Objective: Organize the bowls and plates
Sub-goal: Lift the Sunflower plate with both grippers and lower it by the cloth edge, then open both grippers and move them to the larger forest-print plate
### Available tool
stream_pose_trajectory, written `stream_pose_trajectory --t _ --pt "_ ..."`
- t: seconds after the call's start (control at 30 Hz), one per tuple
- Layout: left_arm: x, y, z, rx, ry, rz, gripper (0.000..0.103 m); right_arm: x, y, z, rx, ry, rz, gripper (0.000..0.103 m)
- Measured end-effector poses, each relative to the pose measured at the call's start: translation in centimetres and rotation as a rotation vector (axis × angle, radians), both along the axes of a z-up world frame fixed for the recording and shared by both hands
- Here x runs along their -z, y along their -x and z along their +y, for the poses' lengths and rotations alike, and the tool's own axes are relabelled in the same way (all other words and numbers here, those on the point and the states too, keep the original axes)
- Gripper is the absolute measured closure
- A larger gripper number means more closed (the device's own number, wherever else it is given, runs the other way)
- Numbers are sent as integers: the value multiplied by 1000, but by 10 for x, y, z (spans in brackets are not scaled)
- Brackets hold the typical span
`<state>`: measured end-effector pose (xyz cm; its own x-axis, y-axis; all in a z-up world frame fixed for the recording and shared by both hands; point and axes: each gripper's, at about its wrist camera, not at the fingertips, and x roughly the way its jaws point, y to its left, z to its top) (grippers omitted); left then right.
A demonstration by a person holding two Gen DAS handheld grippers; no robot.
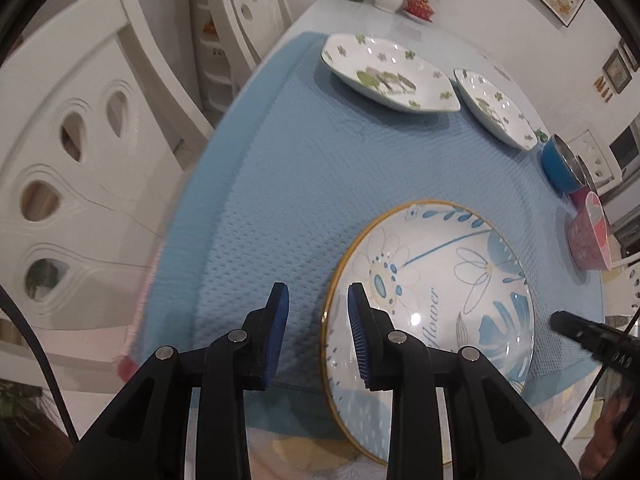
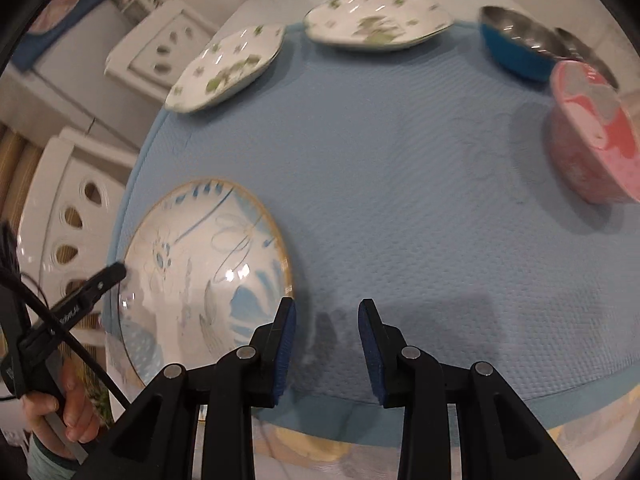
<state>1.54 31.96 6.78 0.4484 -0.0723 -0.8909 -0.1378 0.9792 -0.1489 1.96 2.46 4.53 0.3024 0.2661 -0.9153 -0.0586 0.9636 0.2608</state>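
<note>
We hover over the blue mat (image 1: 360, 184) on the tabletop (image 1: 360, 16), both pairs of tongs pointing steeply down. Our left tongs (image 1: 318, 294) stand a little apart with nothing between them: one pad sits above the rim of the big blue-flower plate (image 1: 448, 280), the other over bare mat. Our right tongs (image 2: 327, 308) also stand slightly apart and empty, just beside that same plate (image 2: 200, 264), which lies at the mat's near edge. At the far side rest two white plates with green clover print (image 1: 384, 68) (image 1: 494, 114), side by side. Along the right sit a blue bowl (image 2: 516, 46) and a pink bowl (image 2: 592, 140), near each other. White chairs (image 1: 72, 152) stand beside the tabletop.
</note>
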Motion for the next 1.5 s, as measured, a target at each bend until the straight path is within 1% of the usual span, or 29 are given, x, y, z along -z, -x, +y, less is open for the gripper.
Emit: stream_pose_trajectory --t 0.1,0.17,0.2,0.3,0.37,0.43,0.47,0.5,0.57,0.67,0.73,0.8,0.83,0.87,0.9,0.93,0.97,1.03,1.1,1.2,1.27,1.33,1.4,1.47,1.5 --pt "-15 4 0 -21 -13 -36 77 -16 2 -35 86 -4 -54 71" --pt "-30 8 -7 -27 -20 -65 76 -21 5 -60 130 -16 -52 71" --pt "-36 10 -11 -26 -23 -77 74 -22 8 -65 142 -24 -47 71" --pt "-55 15 -33 0 -30 -112 74 -23 32 -86 165 -48 -31 71" --pt "-65 20 -52 21 -32 -130 74 -20 45 -93 153 -51 -11 71" --pt "-72 26 -69 71 -5 -159 74 -12 57 -89 114 -61 19 71" --pt "-77 31 -80 95 -20 -173 74 -11 60 -90 99 -61 21 71" --pt "-82 37 -92 110 -52 -187 74 -10 64 -90 84 -57 17 71" --pt "-87 44 -104 122 -64 -195 74 -11 70 -84 63 -53 -4 71" --pt "-95 52 -109 116 -24 -200 74 -17 71 -73 19 -62 -33 71" --pt "-101 52 -101 94 -6 -216 74 -26 67 -64 -12 -60 -67 71" --pt "-107 46 -88 72 11 -237 72 -37 58 -54 -36 -60 -104 71" --pt "-110 44 -84 60 13 -246 68 -43 51 -48 -45 -63 -121 70" --pt "-114 37 -74 34 9 -261 60 -49 44 -43 -49 -66 -133 66" --pt "-117 32 -67 17 5 -272 44 -52 37 -39 -50 -70 -143 49" --pt "-121 23 -54 -1 7 -295 35 -57 24 -32 -45 -84 -165 35" --pt "-124 16 -46 -13 9 -313 27 -61 18 -31 -40 -95 -181 32" --pt "-131 -2 -23 -25 12 -342 27 -68 -9 -15 -30 -118 -209 32" --pt "-135 -25 -6 2 28 -327 28 -72 -31 2 -36 -137 -211 32" --pt "-139 -52 7 25 5 -349 28 -73 -71 33 -29 -152 -206 32" --pt "-132 -81 14 44 13 -325 28 -70 -97 52 -13 -150 -199 32" --pt "-121 -104 16 66 44 -294 29 -62 -119 67 -2 -141 -179 32" --pt "-105 -127 14 103 73 -256 34 -52 -138 78 0 -146 -153 32" --pt "-87 -146 13 116 73 -215 40 -40 -159 87 6 -144 -121 32" --pt "-76 -159 16 116 102 -197 40 -36 -167 91 9 -141 -111 32"
